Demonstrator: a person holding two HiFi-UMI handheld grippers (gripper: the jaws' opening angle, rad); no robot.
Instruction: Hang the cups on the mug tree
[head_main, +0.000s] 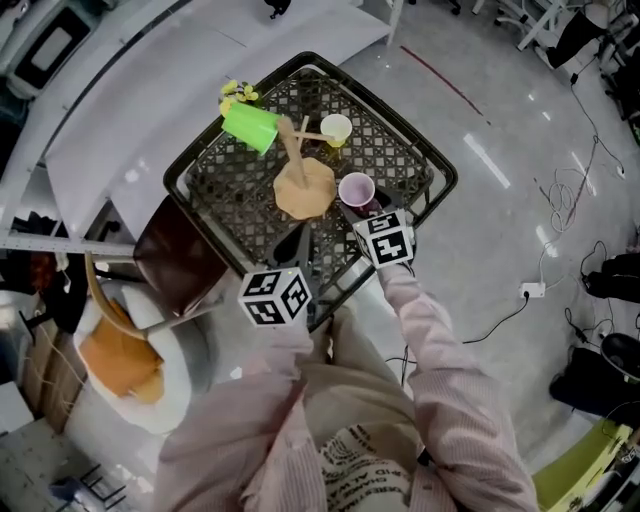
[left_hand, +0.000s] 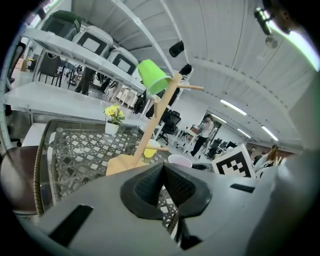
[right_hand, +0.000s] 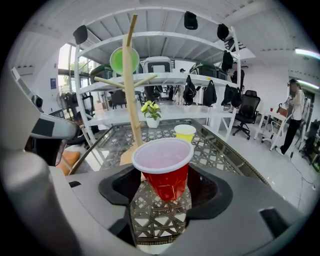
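Beyond the right gripper's (right_hand: 162, 192) jaws, the open metal lattice surface (right_hand: 220, 150) ran to its raised dark rim. A yellow cup (right_hand: 185, 132) stood apart ahead. Those jaws, set wide, pressed both sides of the glossy, tapered red cup (right_hand: 162, 170), whose pale rim sat above them. The slim wooden mug tree (right_hand: 131, 90) rose just behind, with a green cup (left_hand: 154, 76) hung mouth-down high on it. The left gripper's (left_hand: 164, 187) ribbed jaws met, empty.
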